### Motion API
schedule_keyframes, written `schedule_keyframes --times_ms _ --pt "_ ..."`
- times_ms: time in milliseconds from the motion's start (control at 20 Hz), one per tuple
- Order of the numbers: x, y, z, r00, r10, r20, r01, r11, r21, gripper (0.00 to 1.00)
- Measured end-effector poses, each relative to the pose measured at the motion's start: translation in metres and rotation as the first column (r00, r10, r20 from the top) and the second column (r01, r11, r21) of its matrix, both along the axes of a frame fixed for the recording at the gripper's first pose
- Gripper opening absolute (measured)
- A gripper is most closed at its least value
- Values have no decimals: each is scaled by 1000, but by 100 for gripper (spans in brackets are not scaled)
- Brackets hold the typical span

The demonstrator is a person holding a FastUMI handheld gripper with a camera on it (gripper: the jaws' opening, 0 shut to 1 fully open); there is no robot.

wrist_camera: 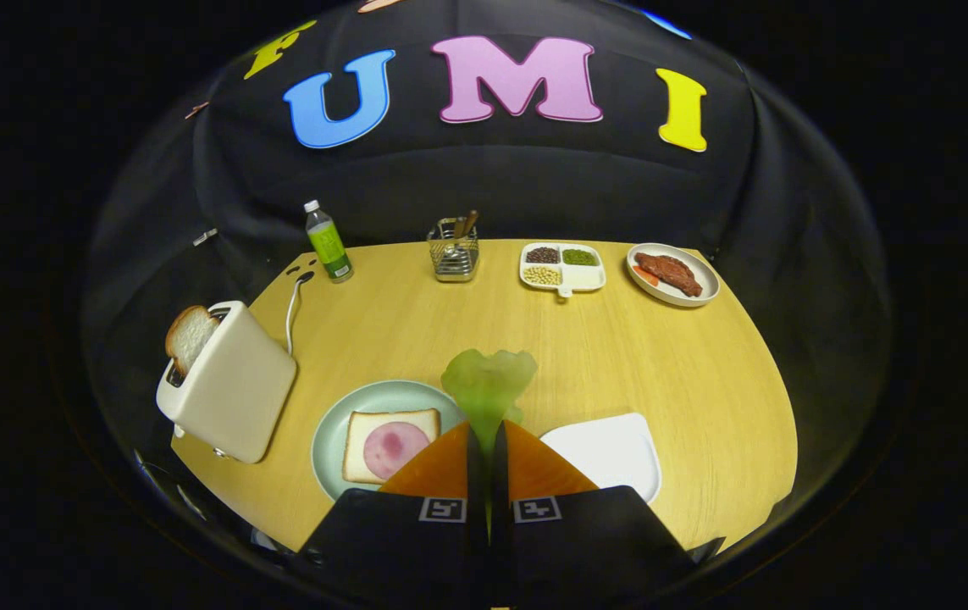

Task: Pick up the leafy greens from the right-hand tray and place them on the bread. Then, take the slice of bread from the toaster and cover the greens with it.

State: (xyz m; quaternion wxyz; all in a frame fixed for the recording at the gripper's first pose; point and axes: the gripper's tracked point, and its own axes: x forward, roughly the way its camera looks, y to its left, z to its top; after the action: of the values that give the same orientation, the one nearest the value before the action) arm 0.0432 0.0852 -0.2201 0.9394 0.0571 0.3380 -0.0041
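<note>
Pale green and translucent, the greens pinched between the two fingers of the gripper, jaws closed on the stalk end so the leafy part fans upward ahead of the fingertips. Held clear above the worktop, apparently lifted and not yet set down. White tray just right of the fingers, bare (likely the source of the greens). Just left of the fingers, a light plate carrying the bread, with a round pink slice lying on it. Greens near the plate's right rim but not yet over the bread, so a short carry to the left and a lowering probably needed next. Pinch at the stalk sensible: leaves the broad part free to drape flat once released.

Further left, a cream toaster tilted in this view, with the second slice standing up out of its slot, easy to seize from above for the covering step. Cord trailing from behind the toaster toward the far edge.

Along the far edge, well apart from the work: a bottle, a wire holder with utensils, a divided dish of beans and grains, and a plate of meat.
</note>
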Motion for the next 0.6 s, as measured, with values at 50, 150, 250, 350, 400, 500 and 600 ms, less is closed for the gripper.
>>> schedule_keyframes --times_ms 50,150,250,350,400,500,600 --pt "3 12 0 1000 16 2 -16 1000 4 6" --pt "9 33 -5 999 50 -1 -50 999 6 6" --pt "13 54 -10 996 86 -5 -86 996 -2 6" --pt "18 68 -20 993 115 -17 -115 993 -16 6" --pt "19 75 -25 991 129 -27 -130 991 -21 6" --pt "22 82 -35 989 143 -46 -145 989 -40 7" --pt "25 88 -45 986 155 -66 -159 986 -56 7"
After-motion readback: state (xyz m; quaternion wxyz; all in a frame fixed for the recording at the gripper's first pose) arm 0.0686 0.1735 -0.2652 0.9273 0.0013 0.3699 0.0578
